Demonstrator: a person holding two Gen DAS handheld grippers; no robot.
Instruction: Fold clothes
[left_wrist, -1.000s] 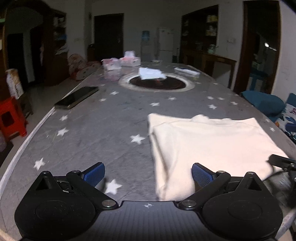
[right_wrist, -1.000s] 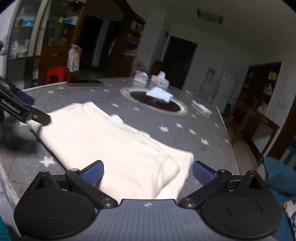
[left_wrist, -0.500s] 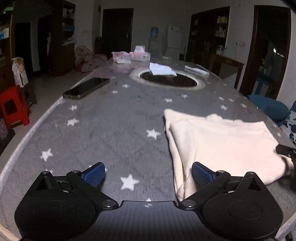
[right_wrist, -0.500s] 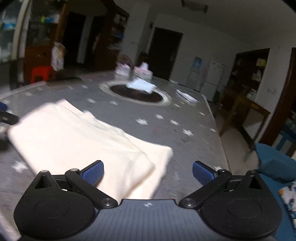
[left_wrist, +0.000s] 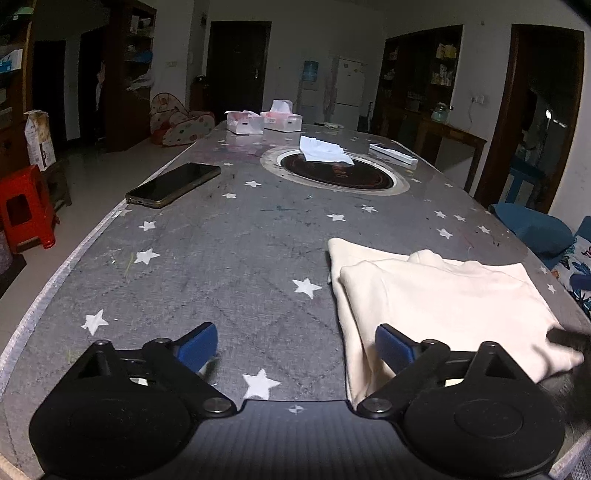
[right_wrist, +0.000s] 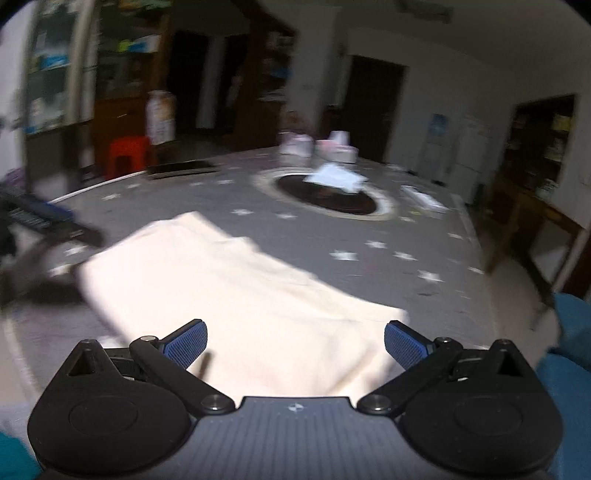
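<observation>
Blue ribbed pads of the left claw stand wide apart and are drawing together, with only bare grey cloth and a white star between them; nothing is pinched. A second ago its right pad sat well over the near left corner of the cream garment; now that corner lies under and just outside the right pad, so the left claw has slid leftward off the cloth, and more of the star-printed table shows ahead of it. The right claw is likewise spread, its pads clear of any fabric, hovering above the near edge of the garment; its view is blurred and has swung since a second ago, so that the cloth now fills the space between its pads rather than trailing off to the left. The garment itself lies flat near the table's near right edge as a neat layered rectangle, an upper layer stacked on a lower one; its shape matches the earlier frames. Beyond it sit a dark phone, a round inset plate with a white tissue on it, and tissue boxes at the far end. Both claws empty and easing away suggests the fold is set; I judge the piece finished, or ready for one last halving.
</observation>
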